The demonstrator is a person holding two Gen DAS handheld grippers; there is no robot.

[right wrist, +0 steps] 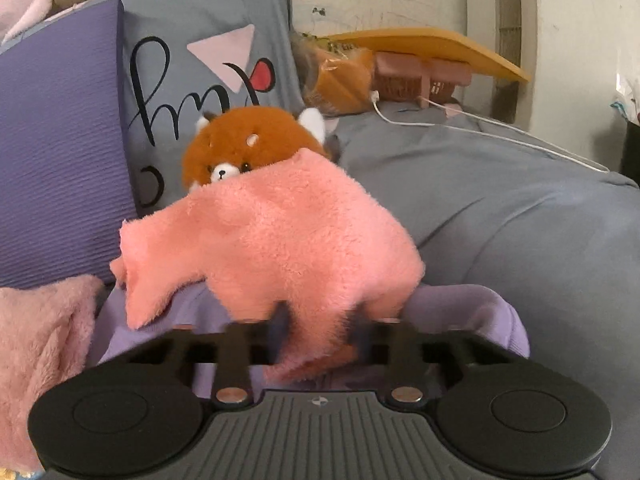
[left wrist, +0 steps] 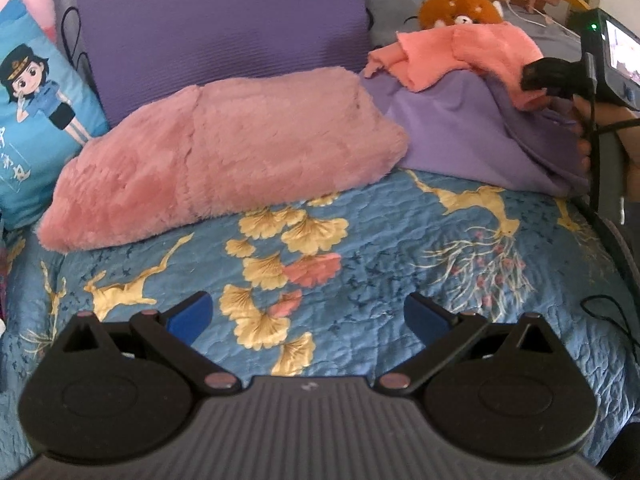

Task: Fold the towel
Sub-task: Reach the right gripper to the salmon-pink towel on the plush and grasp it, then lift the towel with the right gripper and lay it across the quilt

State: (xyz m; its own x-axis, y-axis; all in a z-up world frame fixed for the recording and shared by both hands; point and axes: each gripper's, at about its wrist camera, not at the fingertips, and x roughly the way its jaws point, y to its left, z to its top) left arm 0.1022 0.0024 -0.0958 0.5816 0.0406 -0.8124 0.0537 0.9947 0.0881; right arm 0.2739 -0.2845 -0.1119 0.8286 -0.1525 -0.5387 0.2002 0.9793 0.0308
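Observation:
The salmon-pink fluffy towel [left wrist: 472,48] lies bunched on a purple cloth [left wrist: 460,128] at the far right of the bed. In the right wrist view the towel [right wrist: 280,240] drapes over my right gripper [right wrist: 316,320], which is shut on its near edge; the fingertips are buried in the fabric. From the left wrist view, that right gripper [left wrist: 536,76] grips the towel's right end, with a person's hand [left wrist: 624,140] behind it. My left gripper [left wrist: 308,312] hovers open over the blue quilt [left wrist: 400,240], well short of the towel, with nothing between its blue pads.
A large pink furry pillow [left wrist: 224,152] lies across the quilt left of the towel. Behind it stand a purple cushion [left wrist: 220,12] and a blue cartoon pillow [left wrist: 36,100]. An orange plush toy [right wrist: 248,140] sits just behind the towel. A white cable [right wrist: 480,132] runs over the grey bedding.

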